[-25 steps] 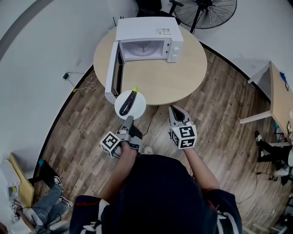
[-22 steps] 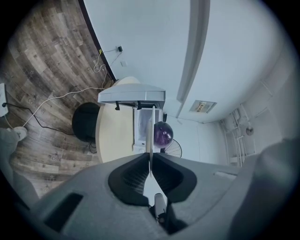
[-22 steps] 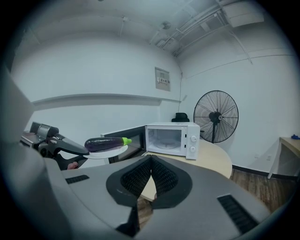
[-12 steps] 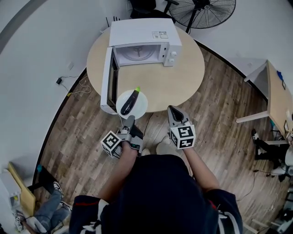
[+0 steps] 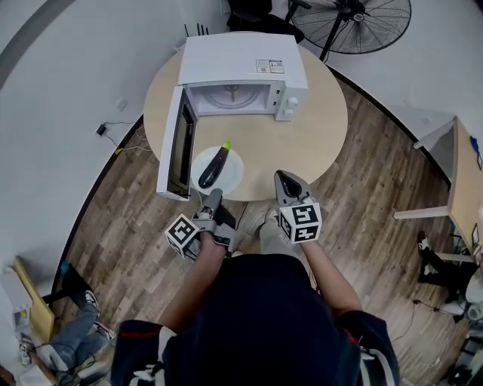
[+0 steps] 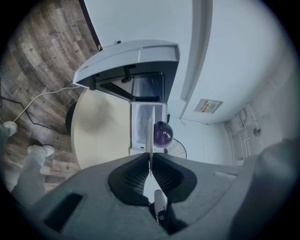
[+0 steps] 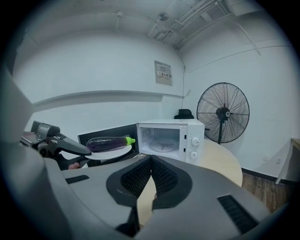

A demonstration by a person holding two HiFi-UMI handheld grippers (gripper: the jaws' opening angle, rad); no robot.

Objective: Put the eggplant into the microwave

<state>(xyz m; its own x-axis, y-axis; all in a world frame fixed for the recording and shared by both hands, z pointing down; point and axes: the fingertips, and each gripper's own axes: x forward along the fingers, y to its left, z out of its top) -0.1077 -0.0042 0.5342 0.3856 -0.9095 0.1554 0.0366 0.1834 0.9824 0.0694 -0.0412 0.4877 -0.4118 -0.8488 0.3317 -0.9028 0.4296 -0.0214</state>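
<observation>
So the eggplant (image 5: 212, 166) is laid on a white plate (image 5: 230, 175), and the plate is held out by its near rim in the left gripper (image 5: 214, 194), whose jaws are clamped on that thin edge (it's seen edge-on in the left gripper view). The plate is hung over the near edge of the round counter (image 5: 309, 143), just beside the free end of the open door (image 5: 178, 143) and well short of the microwave (image 5: 241, 60) cavity. The right gripper (image 5: 282, 176) is pinched together with nothing in it, off to the right at the counter's near edge.

For the carry, the plate is best kept dead level. It's only gripped at one rim, so the eggplant could be rolled off by any tilt. It should probably be steered right of the door and slid straight in onto the glass turntable (image 5: 234, 94).

Other stuff: a big standing fan (image 5: 366, 22) is parked behind the counter, and a cable (image 5: 124, 139) is trailed on the wood floor at left. Only the swung-out door is really in the way; nothing is seen on the counter between plate and opening.
</observation>
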